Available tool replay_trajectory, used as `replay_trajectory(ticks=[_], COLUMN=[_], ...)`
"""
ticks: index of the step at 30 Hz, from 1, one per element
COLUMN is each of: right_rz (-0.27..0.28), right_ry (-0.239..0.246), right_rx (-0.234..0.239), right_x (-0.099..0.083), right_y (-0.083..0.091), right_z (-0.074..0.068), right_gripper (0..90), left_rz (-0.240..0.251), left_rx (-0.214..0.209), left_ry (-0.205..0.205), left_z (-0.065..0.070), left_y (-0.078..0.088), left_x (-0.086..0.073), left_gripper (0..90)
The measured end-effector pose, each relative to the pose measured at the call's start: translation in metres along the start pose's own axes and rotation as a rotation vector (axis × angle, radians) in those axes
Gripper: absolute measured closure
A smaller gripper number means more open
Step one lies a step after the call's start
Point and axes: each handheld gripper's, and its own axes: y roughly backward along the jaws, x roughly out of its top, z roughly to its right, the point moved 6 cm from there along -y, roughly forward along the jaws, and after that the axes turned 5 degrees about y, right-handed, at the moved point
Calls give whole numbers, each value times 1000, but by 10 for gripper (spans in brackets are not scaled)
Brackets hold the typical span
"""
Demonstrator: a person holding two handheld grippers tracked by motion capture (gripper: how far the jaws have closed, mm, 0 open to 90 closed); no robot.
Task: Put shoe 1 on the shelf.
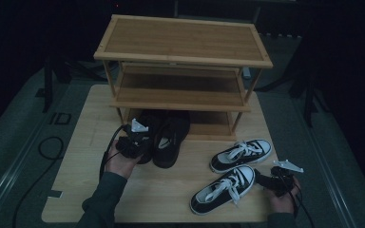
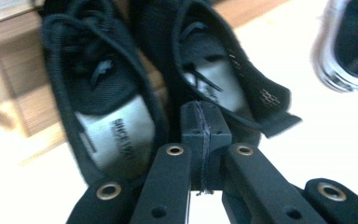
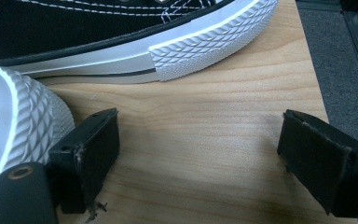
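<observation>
Standing at the heels of the black slip-on shoes (image 1: 164, 137), which lie half under the bamboo shoe rack's (image 1: 183, 59) bottom shelf as if just pushed in, the left claw (image 2: 200, 140) is clenched on nothing. Waiting wide open on the counter (image 3: 200, 140), the right claw (image 3: 198, 154) has one pad touching the near black-and-white sneaker's (image 1: 223, 189) heel.

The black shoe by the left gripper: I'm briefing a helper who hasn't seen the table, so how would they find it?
Start at the wooden rack on the table. Two all-black shoes lie at its bottom shelf, toes tucked under. The black shoe meant is the left one, its heel at the shut left gripper; the sneakers to the right have white soles and laces.
</observation>
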Motion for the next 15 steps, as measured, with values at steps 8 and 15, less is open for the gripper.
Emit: replay_trajectory(ticks=[8, 15], right_rz=[0, 0], right_ry=[3, 2], right_rx=[0, 0], right_x=[0, 0], right_y=[0, 0], right_z=[0, 0], right_gripper=[126, 126], left_rz=[-37, -73], left_rx=[-52, -103], left_ry=[-32, -56], left_z=[0, 3], left_y=[-7, -19], left_x=[-14, -28], left_gripper=[900, 900])
